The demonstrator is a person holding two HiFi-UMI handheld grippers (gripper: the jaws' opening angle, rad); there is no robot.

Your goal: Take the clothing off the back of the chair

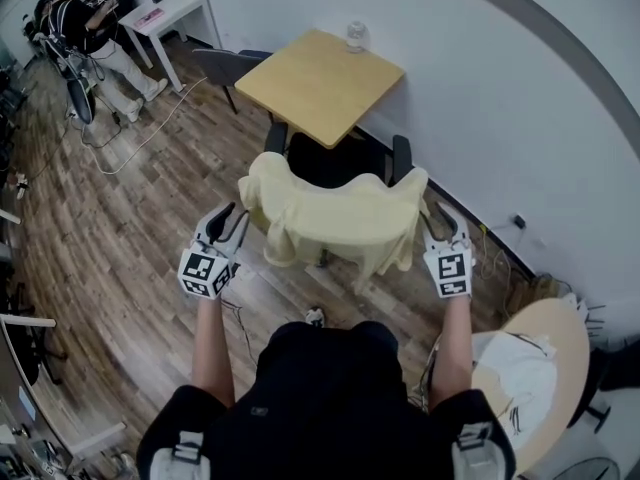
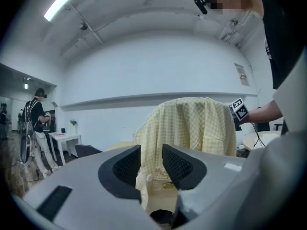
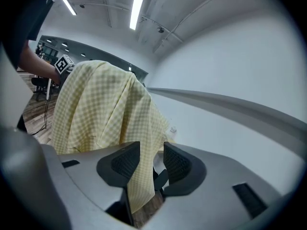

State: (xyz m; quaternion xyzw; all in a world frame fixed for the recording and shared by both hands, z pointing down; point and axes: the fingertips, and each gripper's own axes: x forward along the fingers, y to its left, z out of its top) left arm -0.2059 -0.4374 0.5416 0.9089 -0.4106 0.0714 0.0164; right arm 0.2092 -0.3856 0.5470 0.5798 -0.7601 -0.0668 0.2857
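A pale yellow checked shirt (image 1: 335,218) hangs over the back of a black chair (image 1: 400,158) right in front of me. My left gripper (image 1: 232,218) is at the shirt's left edge. Its jaws stand apart in the left gripper view (image 2: 151,155), and the shirt's (image 2: 196,128) buttoned hem hangs in the gap, with no pad pressing on it. My right gripper (image 1: 445,223) is at the shirt's right edge. There, in the right gripper view (image 3: 151,152), a fold of the shirt (image 3: 100,104) drops between the open jaws, close to the left pad (image 3: 120,164).
A square wooden table (image 1: 320,83) with a glass jar (image 1: 356,36) stands behind the chair, against the white wall. A round table (image 1: 545,368) with white cloth is at my right. Cables lie on the wood floor. A person (image 1: 85,28) stands by a white table (image 1: 175,13) far left.
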